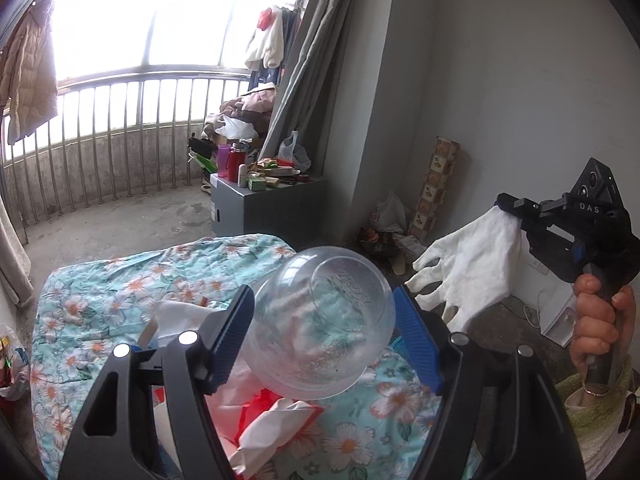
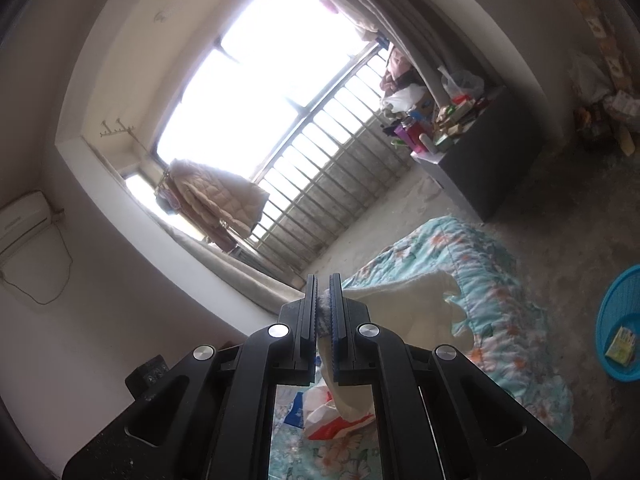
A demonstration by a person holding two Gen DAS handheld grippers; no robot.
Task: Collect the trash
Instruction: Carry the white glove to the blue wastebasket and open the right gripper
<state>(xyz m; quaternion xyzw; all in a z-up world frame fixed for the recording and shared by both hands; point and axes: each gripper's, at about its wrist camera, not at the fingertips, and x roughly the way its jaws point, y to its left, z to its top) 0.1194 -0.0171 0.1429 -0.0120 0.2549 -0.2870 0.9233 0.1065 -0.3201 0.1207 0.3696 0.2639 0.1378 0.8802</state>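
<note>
My left gripper (image 1: pixel 325 320) is shut on a clear plastic cup (image 1: pixel 320 324), held on its side above the floral bed cover (image 1: pixel 100 300). My right gripper (image 2: pixel 323 308) is shut on the cuff of a white glove (image 2: pixel 416 312), which hangs from it. In the left wrist view the right gripper (image 1: pixel 506 204) is raised at the right with the glove (image 1: pixel 468 264) dangling over the floor. Red and white plastic wrappers (image 1: pixel 272 416) lie on the bed below the cup; they also show in the right wrist view (image 2: pixel 332 420).
A blue basin (image 2: pixel 620 328) with a small yellow packet stands on the floor right of the bed. A grey cabinet (image 1: pixel 268 204) with bottles and boxes stands by the balcony railing. Bags and scraps lie in the wall corner (image 1: pixel 384 232).
</note>
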